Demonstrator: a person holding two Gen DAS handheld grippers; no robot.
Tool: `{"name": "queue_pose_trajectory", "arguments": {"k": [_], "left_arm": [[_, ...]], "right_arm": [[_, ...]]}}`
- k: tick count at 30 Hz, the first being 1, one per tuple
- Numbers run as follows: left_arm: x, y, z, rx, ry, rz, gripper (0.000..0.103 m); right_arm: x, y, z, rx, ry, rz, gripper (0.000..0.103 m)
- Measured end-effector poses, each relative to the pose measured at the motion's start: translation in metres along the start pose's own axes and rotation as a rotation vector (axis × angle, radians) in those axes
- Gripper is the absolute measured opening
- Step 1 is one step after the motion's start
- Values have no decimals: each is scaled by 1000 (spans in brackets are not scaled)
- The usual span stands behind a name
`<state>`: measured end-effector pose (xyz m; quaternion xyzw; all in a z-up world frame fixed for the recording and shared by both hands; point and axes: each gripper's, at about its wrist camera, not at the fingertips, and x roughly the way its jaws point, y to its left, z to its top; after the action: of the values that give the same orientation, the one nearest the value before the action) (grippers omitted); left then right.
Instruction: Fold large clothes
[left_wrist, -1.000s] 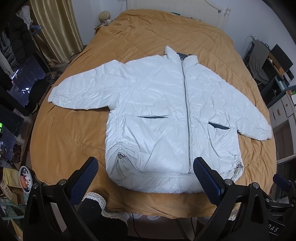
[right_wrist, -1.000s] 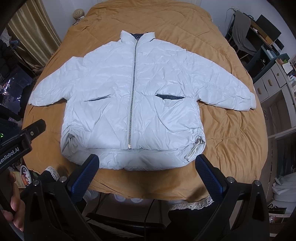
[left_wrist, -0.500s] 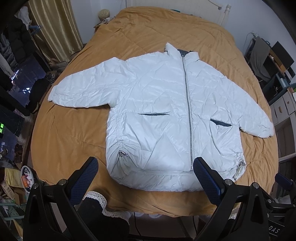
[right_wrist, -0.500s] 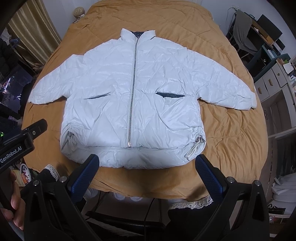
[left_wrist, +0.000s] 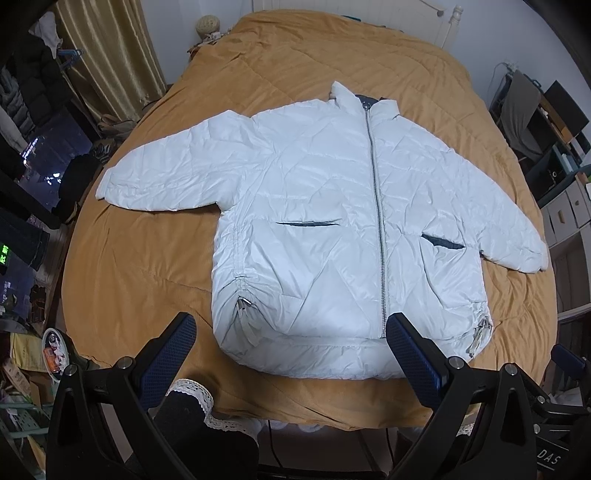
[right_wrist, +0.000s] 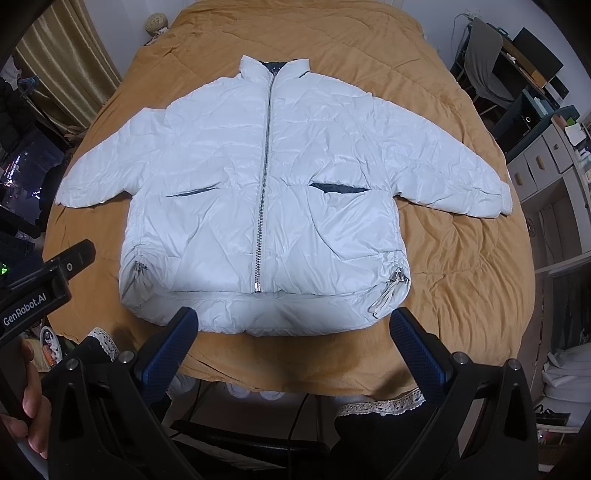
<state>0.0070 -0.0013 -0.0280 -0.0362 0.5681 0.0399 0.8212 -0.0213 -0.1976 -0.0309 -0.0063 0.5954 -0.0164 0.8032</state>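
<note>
A white puffer jacket (left_wrist: 332, 229) lies flat and zipped, front up, in the centre of the frame on a bed (left_wrist: 140, 280) with a mustard cover, sleeves spread to either side. The left tongs (left_wrist: 291, 347) and the right tongs (right_wrist: 293, 338) stand wide at the bottom of their frames, over the jacket's hem and holding nothing.

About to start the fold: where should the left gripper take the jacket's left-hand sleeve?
Probably at the sleeve cuff, coming from its outer end. It lies flat and spread on the bed, so the cuff edge is free to pinch. The left gripper is open.
</note>
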Motion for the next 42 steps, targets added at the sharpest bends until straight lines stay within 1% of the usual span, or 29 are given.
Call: {"name": "queue_pose_trajectory", "arguments": {"k": [20, 27, 36, 37, 39, 41, 42], "left_arm": [[5, 0, -6, -2, 11, 2, 102], [7, 4, -3, -11, 29, -1, 102], [8, 10, -2, -21, 31, -4, 102], [9, 12, -1, -25, 38, -15, 102], [14, 20, 4, -28, 67, -60, 102], [21, 36, 15, -46, 103, -164, 102], [25, 51, 22, -71, 120, -227, 102]], "right_arm": [[4, -2, -3, 2, 9, -3, 103], [5, -2, -4, 2, 11, -2, 103], [5, 0, -3, 1, 14, -4, 103], [6, 0, -3, 1, 15, -3, 103], [8, -1, -4, 1, 20, -1, 103], [11, -2, -5, 1, 30, 0, 103], [12, -1, -3, -1, 38, 0, 103]]}}
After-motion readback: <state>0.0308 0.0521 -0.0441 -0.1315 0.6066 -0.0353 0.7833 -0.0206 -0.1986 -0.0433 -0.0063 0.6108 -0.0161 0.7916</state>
